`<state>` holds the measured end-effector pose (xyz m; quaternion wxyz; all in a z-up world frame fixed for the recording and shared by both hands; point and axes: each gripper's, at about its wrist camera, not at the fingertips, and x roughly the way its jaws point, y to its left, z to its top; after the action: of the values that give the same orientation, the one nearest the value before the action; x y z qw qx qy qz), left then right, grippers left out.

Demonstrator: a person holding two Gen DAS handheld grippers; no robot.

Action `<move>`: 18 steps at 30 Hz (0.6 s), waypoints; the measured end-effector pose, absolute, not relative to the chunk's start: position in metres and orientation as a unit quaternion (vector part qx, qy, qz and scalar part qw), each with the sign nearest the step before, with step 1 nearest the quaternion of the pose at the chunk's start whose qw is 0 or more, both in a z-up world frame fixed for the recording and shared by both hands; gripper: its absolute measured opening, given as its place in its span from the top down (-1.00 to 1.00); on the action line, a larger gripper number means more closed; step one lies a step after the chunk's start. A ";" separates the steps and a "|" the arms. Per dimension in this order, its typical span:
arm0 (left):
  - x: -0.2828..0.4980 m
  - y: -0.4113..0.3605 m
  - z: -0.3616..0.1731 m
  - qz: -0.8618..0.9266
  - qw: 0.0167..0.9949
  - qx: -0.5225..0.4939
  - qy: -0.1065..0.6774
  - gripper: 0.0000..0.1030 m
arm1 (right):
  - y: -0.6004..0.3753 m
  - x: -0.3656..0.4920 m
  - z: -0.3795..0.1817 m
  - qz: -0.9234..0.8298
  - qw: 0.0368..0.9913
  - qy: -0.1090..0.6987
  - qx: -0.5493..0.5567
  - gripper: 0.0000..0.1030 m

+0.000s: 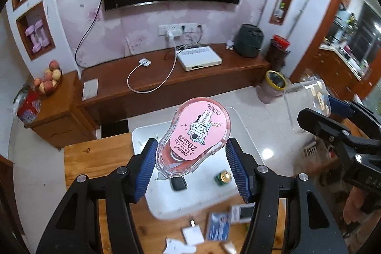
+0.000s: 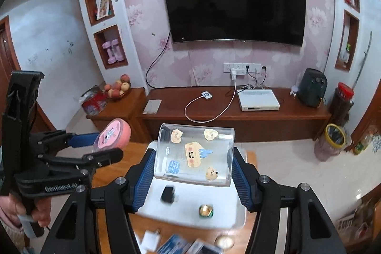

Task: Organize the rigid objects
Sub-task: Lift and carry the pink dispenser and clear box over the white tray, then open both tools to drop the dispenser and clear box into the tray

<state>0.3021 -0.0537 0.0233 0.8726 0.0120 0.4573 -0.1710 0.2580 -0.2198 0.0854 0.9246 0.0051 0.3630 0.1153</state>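
Between the left hand-held gripper (image 1: 191, 160) pads, a gripped pink correction tape (image 1: 194, 138); right hand-held gripper (image 2: 193, 173) clamping a clear stickered box (image 2: 194, 154).

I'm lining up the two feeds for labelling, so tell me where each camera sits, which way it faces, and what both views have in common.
Left wrist: on the left gripper, looking down along its fingers at the pink correction tape it holds above the white tray; the right gripper shows at the right edge.
Right wrist: on the right gripper, facing the clear box it holds; the left gripper and a hand show on the left.
Shared: tray, television, wooden TV cabinet, both held things.
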 end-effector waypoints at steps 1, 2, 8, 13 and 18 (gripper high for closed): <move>0.308 -0.054 0.015 -0.168 0.870 0.008 0.463 -0.21 | -0.222 0.274 0.080 0.116 0.922 0.370 0.008 -0.19; 0.319 -0.056 0.003 -0.165 0.867 0.005 0.470 -0.21 | -0.224 0.284 0.075 0.113 0.921 0.373 0.011 -0.19; 0.364 -0.059 -0.077 -0.128 0.843 0.000 0.522 -0.21 | -0.224 0.341 -0.014 0.113 0.890 0.442 0.003 -0.19; 0.383 -0.056 -0.145 -0.097 0.822 -0.008 0.561 -0.21 | -0.219 0.363 -0.104 0.107 0.853 0.511 0.003 -0.20; 0.387 -0.060 -0.178 -0.081 0.812 -0.014 0.577 0.08 | -0.216 0.379 -0.159 0.104 0.825 0.556 0.022 -0.20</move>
<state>0.3871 -0.0599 -0.1778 0.8125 -0.0137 0.5771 -0.0813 0.3786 -0.2164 -0.1589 0.8247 0.0216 0.5556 0.1041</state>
